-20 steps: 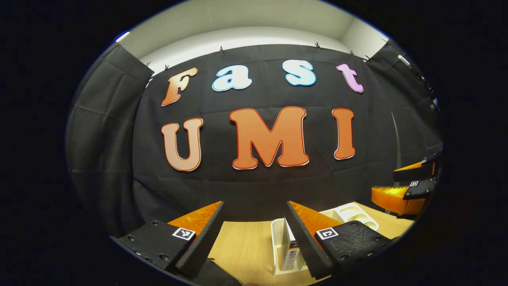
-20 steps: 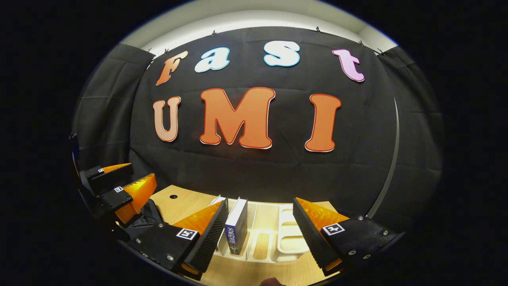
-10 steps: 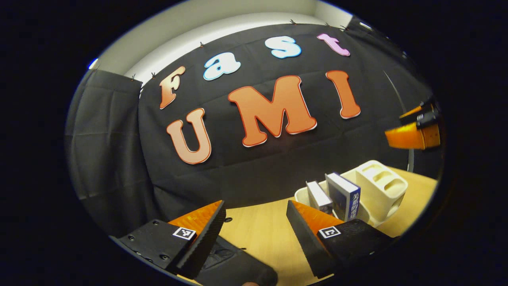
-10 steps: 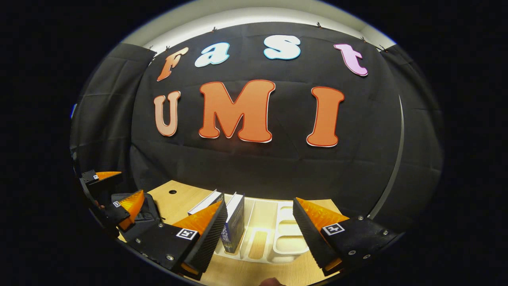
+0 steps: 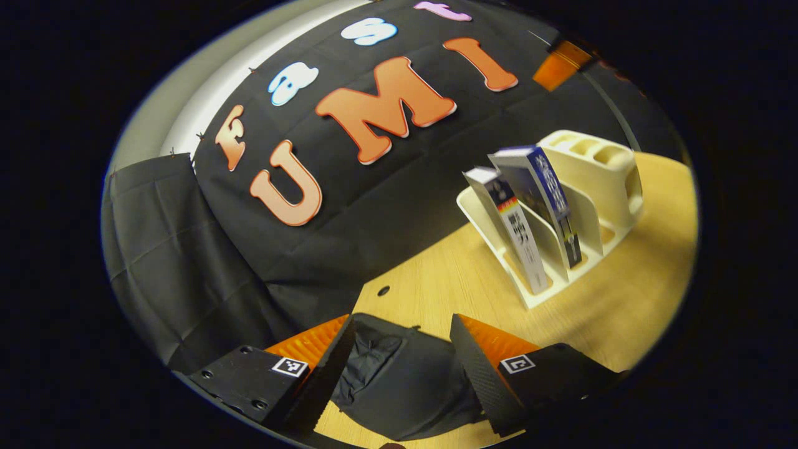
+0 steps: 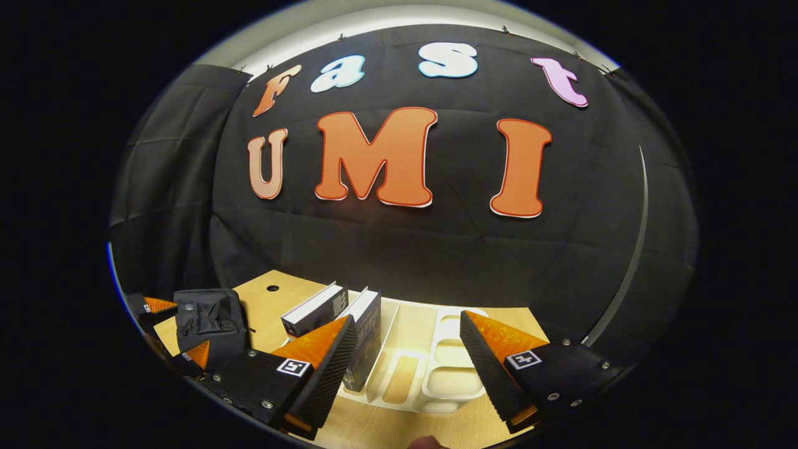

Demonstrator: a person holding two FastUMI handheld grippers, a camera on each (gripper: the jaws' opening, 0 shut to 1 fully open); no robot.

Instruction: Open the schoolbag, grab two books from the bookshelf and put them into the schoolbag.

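Black schoolbag [image 5: 399,380] partly hidden between wide-open, empty left jaws; right jaws likewise, 2 books [image 6: 365,330] half-covered.

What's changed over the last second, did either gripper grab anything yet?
Nothing grabbed yet. The left gripper swung down toward the schoolbag, which now lies between its open fingers, not gripped. The right gripper barely moved, open in front of the bookshelf. Both books stayed in their slots, and the schoolbag is not yet opened.
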